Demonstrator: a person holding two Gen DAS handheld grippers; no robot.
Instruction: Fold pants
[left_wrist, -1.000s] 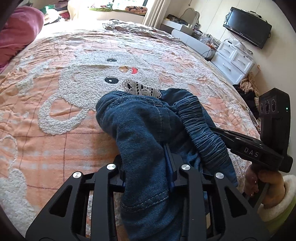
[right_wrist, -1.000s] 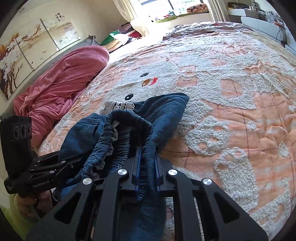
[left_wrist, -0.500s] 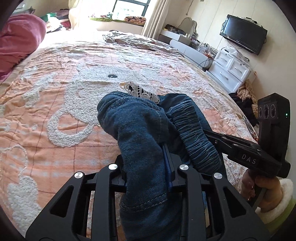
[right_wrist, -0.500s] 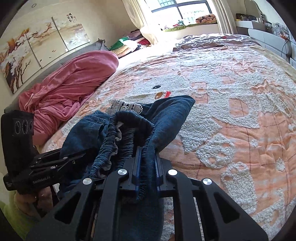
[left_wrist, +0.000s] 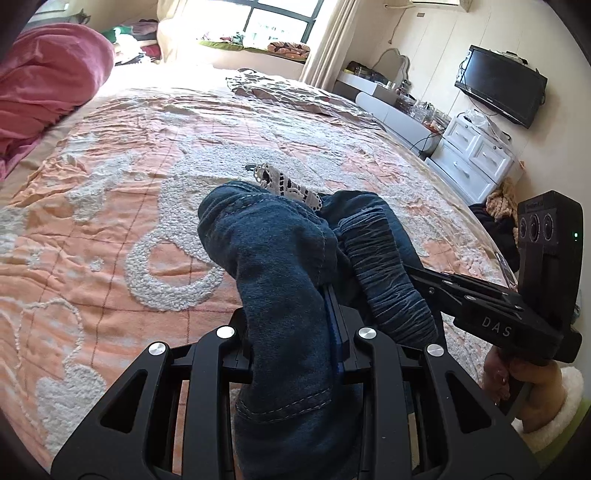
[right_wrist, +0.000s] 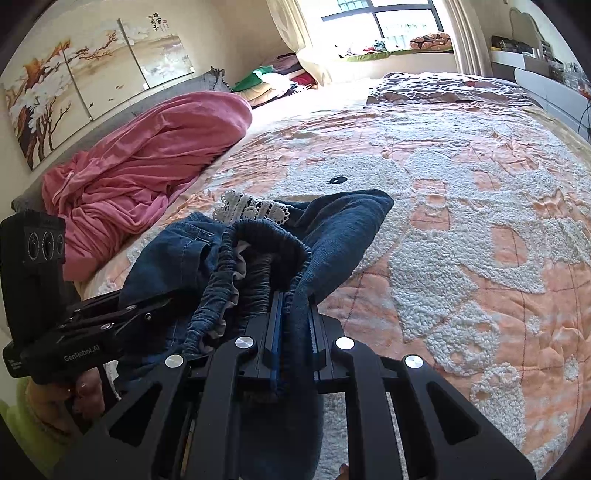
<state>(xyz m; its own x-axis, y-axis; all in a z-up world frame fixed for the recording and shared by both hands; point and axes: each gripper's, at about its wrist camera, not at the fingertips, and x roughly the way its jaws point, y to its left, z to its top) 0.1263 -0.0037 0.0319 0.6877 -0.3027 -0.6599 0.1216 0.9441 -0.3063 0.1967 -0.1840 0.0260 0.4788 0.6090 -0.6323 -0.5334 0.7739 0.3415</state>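
Dark blue denim pants (left_wrist: 273, 258) with an elastic waistband and a white lace trim (left_wrist: 288, 186) hang bunched above the bed. My left gripper (left_wrist: 291, 325) is shut on a thick fold of the denim, which drapes over and between its fingers. My right gripper (right_wrist: 293, 314) is shut on the fabric beside the gathered waistband (right_wrist: 255, 258). In the left wrist view the right gripper (left_wrist: 417, 280) reaches in from the right, held by a hand. In the right wrist view the left gripper (right_wrist: 162, 299) comes in from the left. The fingertips are buried in cloth.
An orange bedspread (right_wrist: 480, 229) with white fluffy patterns covers the bed (left_wrist: 92, 221). A pink blanket (right_wrist: 147, 162) is heaped along the headboard side. A white dresser (left_wrist: 476, 155) and a wall television (left_wrist: 498, 88) stand past the bed's right edge.
Both grippers have lifted the pants higher off the bedspread, and the views have tipped up to show more of the room. The grips have not changed.
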